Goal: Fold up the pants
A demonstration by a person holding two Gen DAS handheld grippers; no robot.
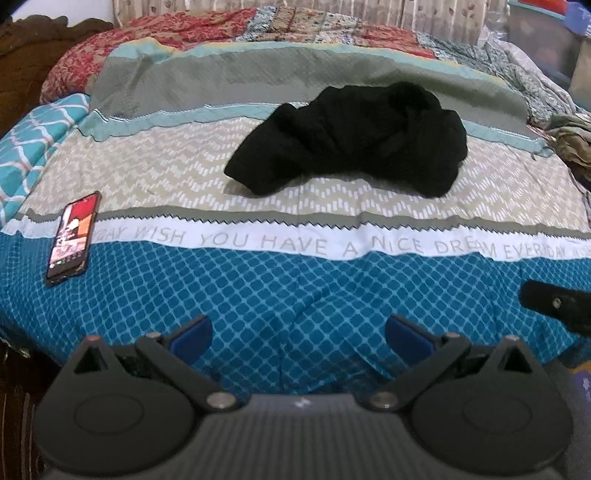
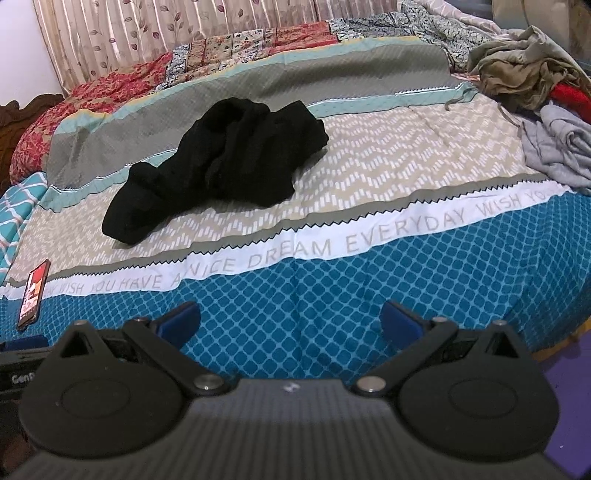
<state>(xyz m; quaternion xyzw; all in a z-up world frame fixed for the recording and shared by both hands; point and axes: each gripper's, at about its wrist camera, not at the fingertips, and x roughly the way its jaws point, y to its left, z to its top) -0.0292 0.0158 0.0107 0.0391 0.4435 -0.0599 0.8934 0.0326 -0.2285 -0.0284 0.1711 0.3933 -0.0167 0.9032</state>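
- Your left claw (image 1: 299,338) stood spread wide and held nothing, its blue fingertips (image 1: 192,334) hanging above the blue diamond-patterned near edge of the bed cover (image 1: 258,295).
- Your right claw (image 2: 290,325) was just as wide and just as empty, over the same blue strip, with its blue fingertips (image 2: 400,325) apart.
- The black pants (image 1: 354,138) lay crumpled in a heap on the beige zigzag band of the cover, well ahead of both claws and touching neither; the far side of the heap reached the teal and grey stripes.
- From your right wrist view the pants (image 2: 218,158) sat ahead and to the left, with one narrower end trailing toward the near left.
- A phone (image 1: 74,238) with its screen lit lay flat at the left, across the white lettered band and the blue strip, well apart from the pants.
- A pile of other clothes (image 2: 535,96), olive, grey and red, sat at the right side of the bed.
- A red patterned quilt (image 1: 147,40) was bunched at the far end, with a striped leaf-print curtain (image 2: 147,33) behind it.
- A dark part of your right claw showed at the right edge of the left wrist view.
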